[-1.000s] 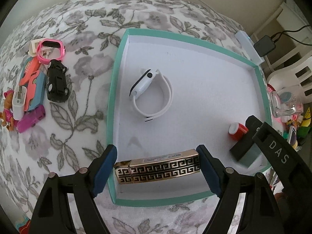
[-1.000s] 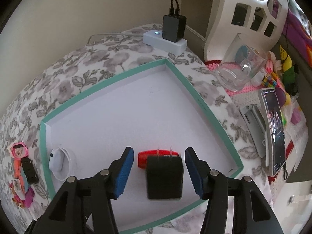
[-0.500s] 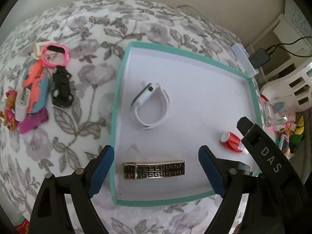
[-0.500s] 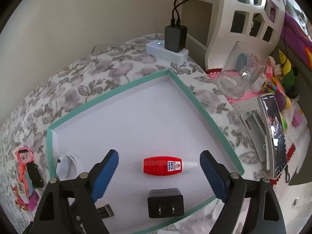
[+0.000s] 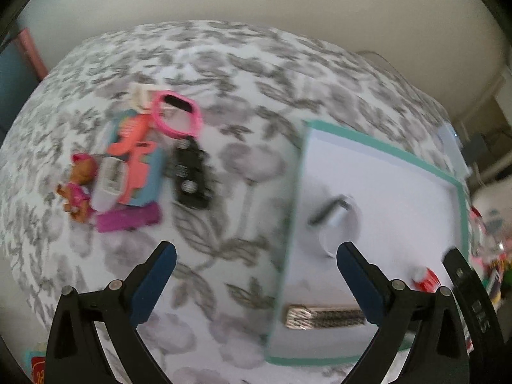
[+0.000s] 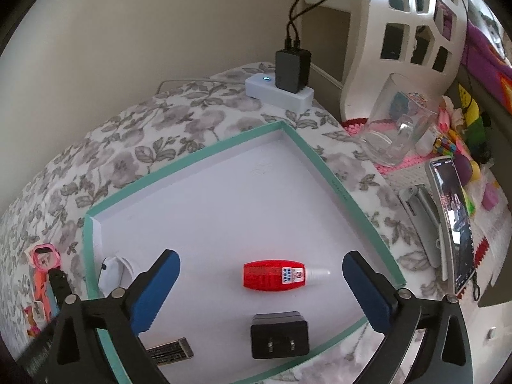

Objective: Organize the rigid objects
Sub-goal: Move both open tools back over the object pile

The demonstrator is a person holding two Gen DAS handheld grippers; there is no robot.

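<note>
A teal-rimmed white tray [image 6: 323, 166] [image 5: 460, 198] lies on the floral cloth. In it are a white smartwatch [image 5: 339, 220] [image 6: 110, 272], a gold patterned bar [image 5: 323, 315] [image 6: 171, 352], a red glue bottle [image 6: 276, 276] [image 5: 427, 280] and a black plug adapter [image 6: 280, 339]. My left gripper [image 5: 256, 262] is open and empty, above the cloth at the tray's left edge. My right gripper [image 6: 260, 275] is open and empty, above the glue bottle and adapter. Left of the tray lie a pink watch [image 5: 177, 115], a black toy car [image 5: 190, 176], an orange toy [image 5: 131, 160] and a magenta piece [image 5: 128, 219].
A white power strip with a black charger [image 6: 289, 80] sits behind the tray. To the right stand a glass cup [image 6: 396, 128], a phone on a stand [image 6: 454, 224], a white basket [image 6: 412, 25] and small toys. A doll figure [image 5: 75, 188] lies at the far left.
Both grippers opened, let go of the gold bar and the black adapter in the tray, and drew back. My left gripper has swung left toward the pile of toys; its view is blurred.
</note>
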